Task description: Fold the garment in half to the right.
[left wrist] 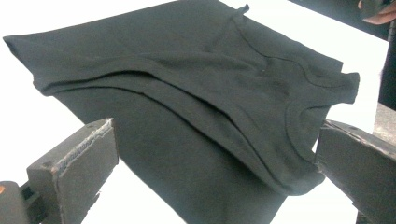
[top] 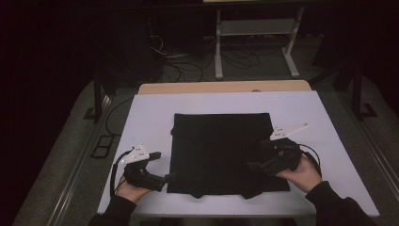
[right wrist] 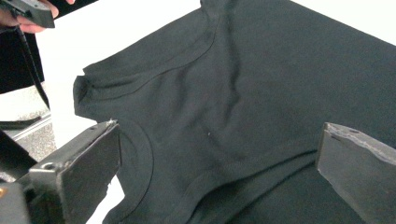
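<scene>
Folding in progress: both the left gripper (top: 170,177) and right gripper (top: 251,165) hover wide open, empty, at the shirt's (top: 221,150) near edge; next, grip it.

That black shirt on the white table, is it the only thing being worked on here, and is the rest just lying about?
Part of the job:
- black shirt, folded, flat on the table
- left gripper, jaws open at the shirt's left edge
- right gripper, jaws open over its right side
- white table under it

Just lying about:
- metal stand behind the table
- loose cables on the floor
</scene>
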The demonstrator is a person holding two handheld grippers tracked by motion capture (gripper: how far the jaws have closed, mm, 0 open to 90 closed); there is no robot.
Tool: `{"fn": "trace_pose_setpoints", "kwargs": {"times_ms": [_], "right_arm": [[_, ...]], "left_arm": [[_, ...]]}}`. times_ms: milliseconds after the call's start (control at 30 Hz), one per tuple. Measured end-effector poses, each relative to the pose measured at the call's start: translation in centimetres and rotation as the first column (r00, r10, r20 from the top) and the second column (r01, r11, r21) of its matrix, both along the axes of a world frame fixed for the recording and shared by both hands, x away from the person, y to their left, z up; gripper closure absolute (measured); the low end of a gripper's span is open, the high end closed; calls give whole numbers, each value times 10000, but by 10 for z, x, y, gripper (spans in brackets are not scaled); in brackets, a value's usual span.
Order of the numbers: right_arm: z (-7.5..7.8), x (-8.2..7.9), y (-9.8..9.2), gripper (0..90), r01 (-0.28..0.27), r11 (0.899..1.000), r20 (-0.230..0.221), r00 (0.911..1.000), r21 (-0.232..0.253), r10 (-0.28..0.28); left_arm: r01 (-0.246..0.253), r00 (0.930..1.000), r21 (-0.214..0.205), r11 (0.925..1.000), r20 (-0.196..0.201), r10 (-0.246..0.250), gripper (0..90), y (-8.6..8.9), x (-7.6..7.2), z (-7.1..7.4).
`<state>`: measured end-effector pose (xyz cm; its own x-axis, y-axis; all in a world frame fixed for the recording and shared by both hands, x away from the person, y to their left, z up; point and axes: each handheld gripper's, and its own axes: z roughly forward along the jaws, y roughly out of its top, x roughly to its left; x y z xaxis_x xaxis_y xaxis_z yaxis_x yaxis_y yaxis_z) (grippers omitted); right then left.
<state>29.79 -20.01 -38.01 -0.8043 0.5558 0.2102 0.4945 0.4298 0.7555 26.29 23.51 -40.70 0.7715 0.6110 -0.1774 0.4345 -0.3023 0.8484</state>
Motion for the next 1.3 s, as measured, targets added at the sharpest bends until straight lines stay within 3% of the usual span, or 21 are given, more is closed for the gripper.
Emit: {"fn": "trace_pose_setpoints", "kwargs": {"times_ms": [400,667,1300], "right_arm": [[13,22,16,0,-81,10000,247,9997,31,80],[23,37,24,0,-108,9999,395,9992,-86,112],[34,72,53,0,-273,9991,384,9989,-328,286]], "left_arm": [[-326,9995,155,9993,44,326,0,10,0,-3],[-370,9993,543,9978,-77,374,0,12,-2,-6],[-7,9991,886,9961,-410,43,0,11,-4,-17]]}}
